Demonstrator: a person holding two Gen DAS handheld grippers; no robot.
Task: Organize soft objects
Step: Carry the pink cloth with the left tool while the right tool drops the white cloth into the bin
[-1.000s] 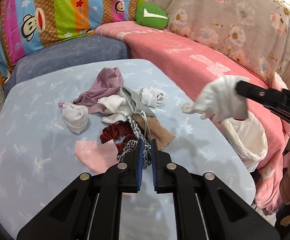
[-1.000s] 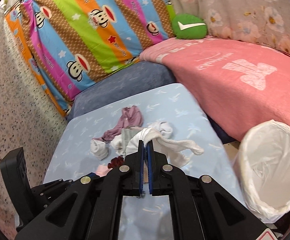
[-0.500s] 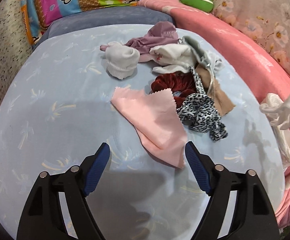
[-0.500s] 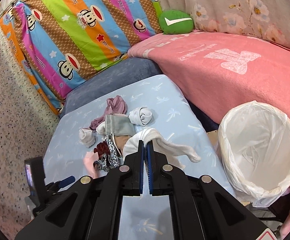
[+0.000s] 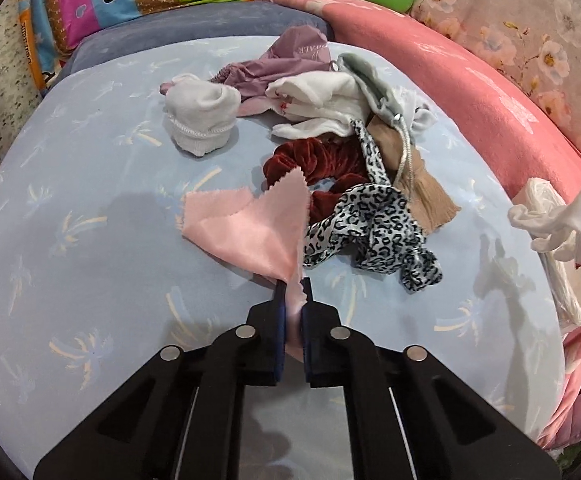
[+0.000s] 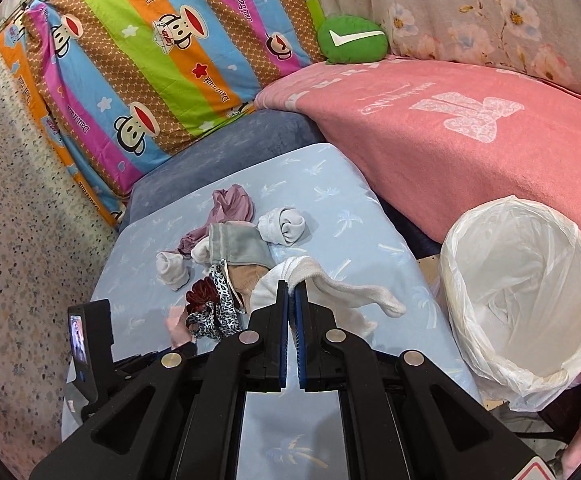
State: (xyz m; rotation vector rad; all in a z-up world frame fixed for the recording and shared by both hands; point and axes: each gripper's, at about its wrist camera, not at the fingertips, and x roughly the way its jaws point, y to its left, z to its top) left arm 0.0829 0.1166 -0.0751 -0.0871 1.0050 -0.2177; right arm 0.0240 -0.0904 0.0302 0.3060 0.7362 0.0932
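Note:
My left gripper (image 5: 293,285) is shut on a corner of the pink cloth (image 5: 250,228), whose far part lies folded on the light blue table (image 5: 70,240). Behind it lies a heap: a leopard-print scrunchie (image 5: 374,224), a dark red scrunchie (image 5: 310,160), a tan sock (image 5: 418,188), a rolled white sock (image 5: 202,120), white cloth (image 5: 322,104), a grey pouch (image 5: 364,76) and a mauve garment (image 5: 282,60). My right gripper (image 6: 291,285) is shut on a long white sock (image 6: 346,288) that hangs above the table, left of the white-lined bin (image 6: 522,296). That white sock (image 5: 566,220) shows at the right edge of the left wrist view.
A pink blanket (image 6: 470,120) covers the bed to the right of the table. A striped monkey-print pillow (image 6: 150,60) and a green cushion (image 6: 350,38) stand behind. A grey-blue cushion (image 6: 230,140) borders the table's far edge. Another rolled white sock (image 6: 284,226) lies beside the heap.
My left gripper went from shut to wide open, came down over the pink cloth and has shut on its near corner. My right gripper carried the white sock right, nearer the bin.

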